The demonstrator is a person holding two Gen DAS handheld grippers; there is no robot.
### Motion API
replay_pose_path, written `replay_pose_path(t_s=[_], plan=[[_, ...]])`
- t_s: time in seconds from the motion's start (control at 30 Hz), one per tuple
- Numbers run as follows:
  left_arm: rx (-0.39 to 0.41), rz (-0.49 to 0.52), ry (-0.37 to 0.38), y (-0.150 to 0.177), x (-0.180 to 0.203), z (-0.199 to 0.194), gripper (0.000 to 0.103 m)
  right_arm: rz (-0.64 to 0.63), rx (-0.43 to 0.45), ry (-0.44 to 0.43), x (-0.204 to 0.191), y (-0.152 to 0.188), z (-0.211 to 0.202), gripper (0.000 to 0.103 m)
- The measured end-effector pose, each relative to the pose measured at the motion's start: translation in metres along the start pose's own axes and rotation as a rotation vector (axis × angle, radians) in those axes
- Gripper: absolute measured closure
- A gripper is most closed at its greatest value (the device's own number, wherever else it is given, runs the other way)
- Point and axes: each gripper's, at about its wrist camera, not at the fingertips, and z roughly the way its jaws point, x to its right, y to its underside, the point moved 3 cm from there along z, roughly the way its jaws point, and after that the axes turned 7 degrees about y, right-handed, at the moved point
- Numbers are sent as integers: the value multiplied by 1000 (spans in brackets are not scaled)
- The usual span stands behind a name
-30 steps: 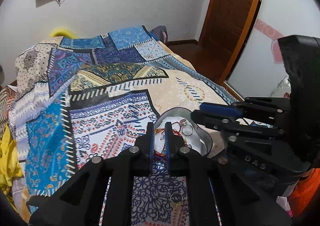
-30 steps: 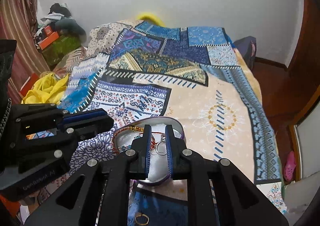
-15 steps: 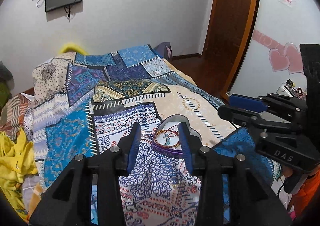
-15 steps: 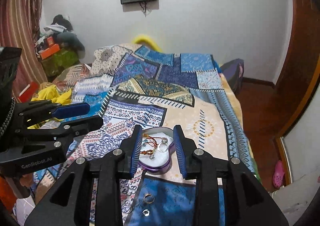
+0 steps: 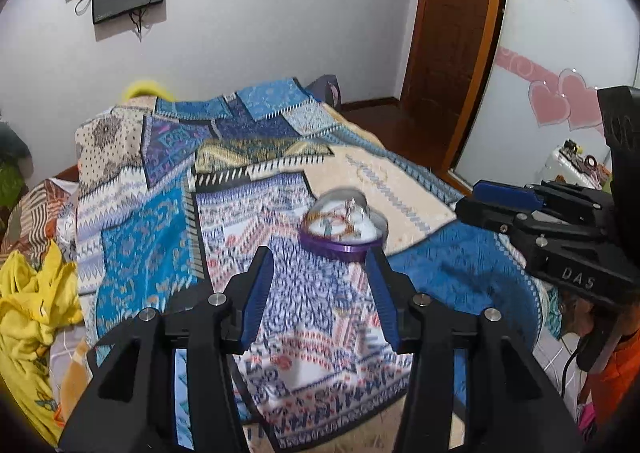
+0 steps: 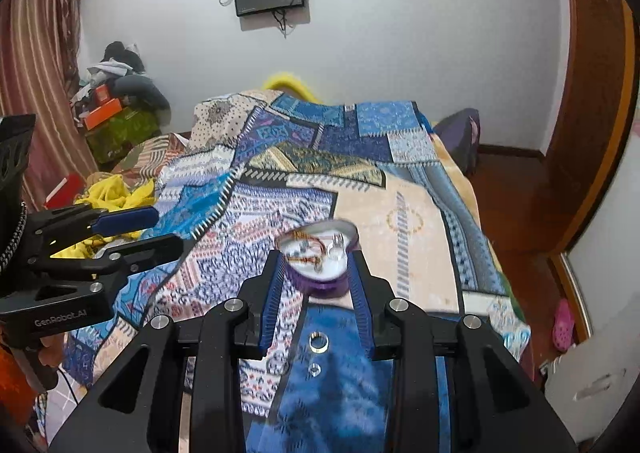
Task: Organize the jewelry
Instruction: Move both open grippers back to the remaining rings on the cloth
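A purple heart-shaped jewelry box [image 5: 344,227] lies open on the patterned bedspread, with red cord bracelets and rings inside; it also shows in the right wrist view [image 6: 320,259]. My left gripper [image 5: 320,289] is open and empty, held above the bed short of the box. My right gripper [image 6: 316,293] is open and empty, its fingertips framing the box from behind. Two loose rings [image 6: 319,343] [image 6: 315,369] lie on the blue patch between the right fingers. The right gripper shows at the right in the left view [image 5: 520,213]; the left shows at the left in the right view [image 6: 136,233].
The patchwork bedspread [image 6: 320,173] covers the whole bed. Yellow cloth [image 5: 28,317] lies at the bed's left side. A clutter pile [image 6: 116,101] stands by the curtain. A wooden door [image 5: 452,45] and wardrobe [image 5: 560,53] are to the right.
Both grippers have pulled back and up from the box and opened wide; a second ago both were nearly shut right over it. The box has stayed on the bed.
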Motion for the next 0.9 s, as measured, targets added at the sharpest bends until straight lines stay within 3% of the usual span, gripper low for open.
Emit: replay_pose_path(t_s=[0.3, 0.53, 0.9], plan=[[-115, -39, 44, 42, 3, 23, 56, 16, -119, -11, 3, 44, 19, 73], [-170, -53, 71, 61, 12, 40, 56, -41, -254, -37, -5, 84, 43, 73], [-214, -51, 108, 72, 21, 54, 56, -71, -215, -9, -4, 93, 53, 74]])
